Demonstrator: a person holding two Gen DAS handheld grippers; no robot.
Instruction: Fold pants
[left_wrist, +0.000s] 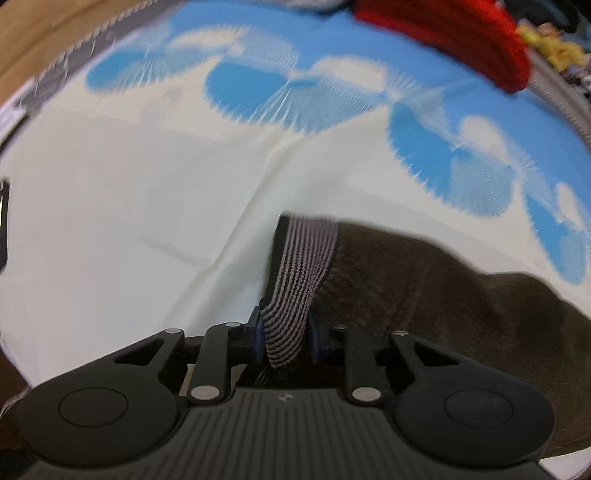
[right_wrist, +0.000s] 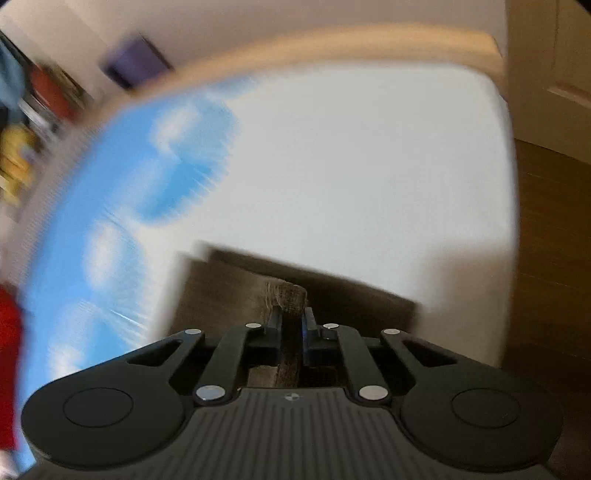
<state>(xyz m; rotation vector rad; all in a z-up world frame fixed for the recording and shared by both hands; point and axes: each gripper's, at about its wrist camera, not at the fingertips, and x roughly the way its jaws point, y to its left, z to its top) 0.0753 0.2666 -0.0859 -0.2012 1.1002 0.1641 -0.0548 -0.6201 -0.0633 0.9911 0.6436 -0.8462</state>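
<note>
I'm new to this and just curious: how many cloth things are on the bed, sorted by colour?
Brown: 1, the pants, waistband striped
Red: 1, a red garment at the far edge
White and blue: 1, the bed sheet
Total: 3

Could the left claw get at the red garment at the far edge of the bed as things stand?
Probably not yet. The left claw is shut on the striped waistband of the brown pants, so it is occupied. The bedsheet between it and the red garment lies bare, though.
</note>
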